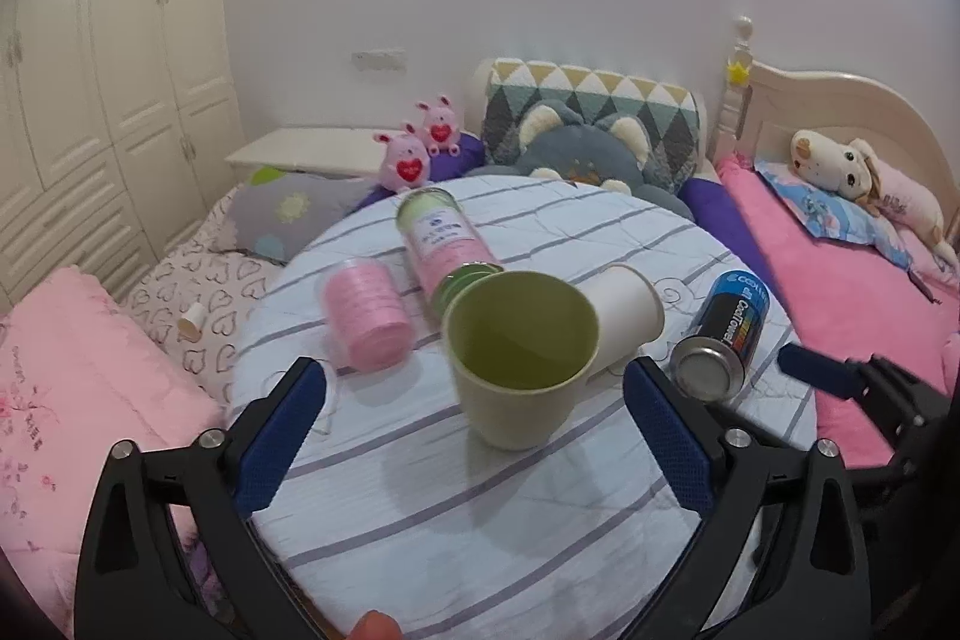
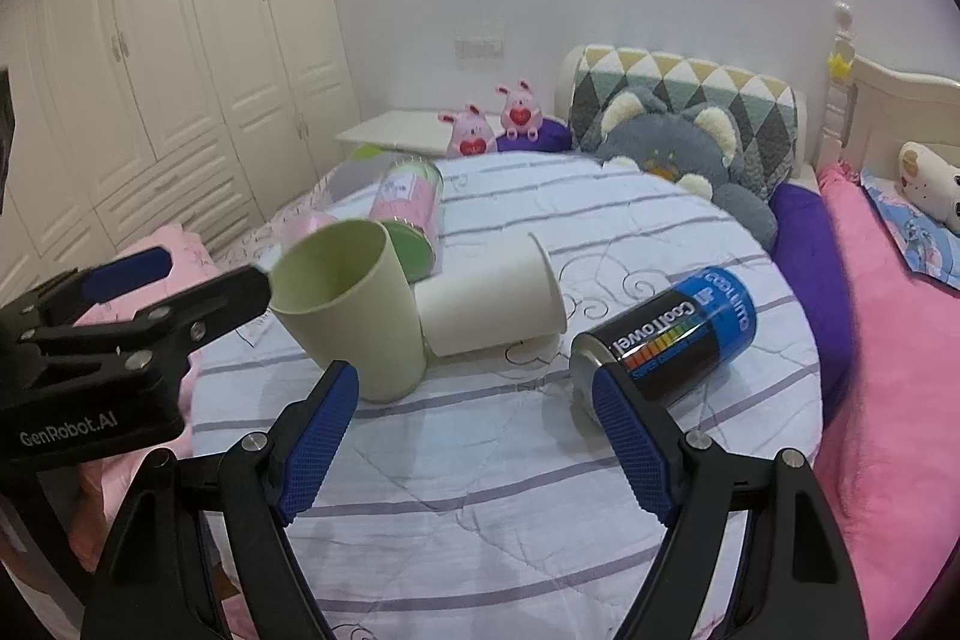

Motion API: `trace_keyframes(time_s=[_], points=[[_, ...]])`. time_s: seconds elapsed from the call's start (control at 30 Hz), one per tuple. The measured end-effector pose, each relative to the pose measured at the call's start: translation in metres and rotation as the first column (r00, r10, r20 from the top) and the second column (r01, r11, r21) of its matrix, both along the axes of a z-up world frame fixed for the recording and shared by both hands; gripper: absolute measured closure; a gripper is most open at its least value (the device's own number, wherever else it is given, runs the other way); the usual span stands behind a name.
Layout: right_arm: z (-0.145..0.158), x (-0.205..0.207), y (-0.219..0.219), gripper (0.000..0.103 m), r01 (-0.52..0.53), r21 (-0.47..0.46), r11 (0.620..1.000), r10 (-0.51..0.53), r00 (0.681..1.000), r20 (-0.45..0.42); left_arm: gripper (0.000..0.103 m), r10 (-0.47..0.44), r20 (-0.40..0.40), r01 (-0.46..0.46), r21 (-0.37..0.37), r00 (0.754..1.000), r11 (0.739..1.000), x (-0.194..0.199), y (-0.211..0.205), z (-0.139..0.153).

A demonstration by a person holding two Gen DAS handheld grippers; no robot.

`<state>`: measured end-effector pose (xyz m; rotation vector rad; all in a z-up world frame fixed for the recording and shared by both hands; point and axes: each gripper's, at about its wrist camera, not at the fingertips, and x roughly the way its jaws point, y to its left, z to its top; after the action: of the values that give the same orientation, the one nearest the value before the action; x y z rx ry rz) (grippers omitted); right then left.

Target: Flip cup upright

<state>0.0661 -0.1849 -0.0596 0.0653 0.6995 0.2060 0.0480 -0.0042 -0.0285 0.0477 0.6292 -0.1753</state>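
Note:
A light green cup [image 1: 521, 358] stands upright, mouth up, on the round table covered with a striped white cloth [image 1: 480, 520]. It also shows in the right wrist view [image 2: 354, 310]. My left gripper [image 1: 474, 400] is open, its blue pads on either side of the cup and a little nearer the camera, not touching it. It appears from the side in the right wrist view [image 2: 180, 280]. My right gripper [image 2: 474, 412] is open and empty, right of the green cup. A white paper cup [image 2: 492, 301] lies on its side behind the green cup.
A blue and black can [image 2: 666, 334] lies on its side at the right. A pink and green canister [image 1: 444, 238] and a pink roll [image 1: 366, 319] lie behind. Beds with pink bedding, pillows and plush toys [image 1: 576, 148] surround the table.

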Motion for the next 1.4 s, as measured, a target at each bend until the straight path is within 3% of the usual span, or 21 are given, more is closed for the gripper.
trace_keyframes(time_s=[0.2, 0.5, 0.7, 0.93, 1.4], points=[[0.012, -0.016, 0.002, 0.021, 0.011, 0.003, 1.0, -0.011, 0.998, 0.056, 0.001, 0.075, 0.09, -0.079, 0.043, 0.993, 0.996, -0.028, 0.015, 0.009], [0.022, -0.041, 0.004, 0.021, 0.024, -0.013, 1.0, -0.022, 0.993, 0.118, 0.0, 0.074, 0.075, -0.082, 0.112, 0.994, 0.99, -0.052, 0.019, 0.004], [0.027, -0.049, 0.007, 0.021, 0.021, -0.017, 1.0, -0.019, 0.99, 0.138, 0.0, 0.08, 0.052, -0.083, 0.059, 0.995, 0.995, -0.06, 0.023, 0.004], [0.029, -0.055, 0.008, 0.021, 0.023, -0.016, 1.0, -0.02, 0.988, 0.15, 0.0, 0.07, 0.089, -0.076, 0.062, 0.994, 0.995, -0.071, 0.014, 0.011], [0.036, -0.061, 0.001, 0.021, 0.041, -0.012, 0.999, -0.038, 0.981, 0.188, 0.0, 0.076, 0.09, -0.081, 0.052, 0.993, 0.995, -0.074, 0.009, 0.012]])
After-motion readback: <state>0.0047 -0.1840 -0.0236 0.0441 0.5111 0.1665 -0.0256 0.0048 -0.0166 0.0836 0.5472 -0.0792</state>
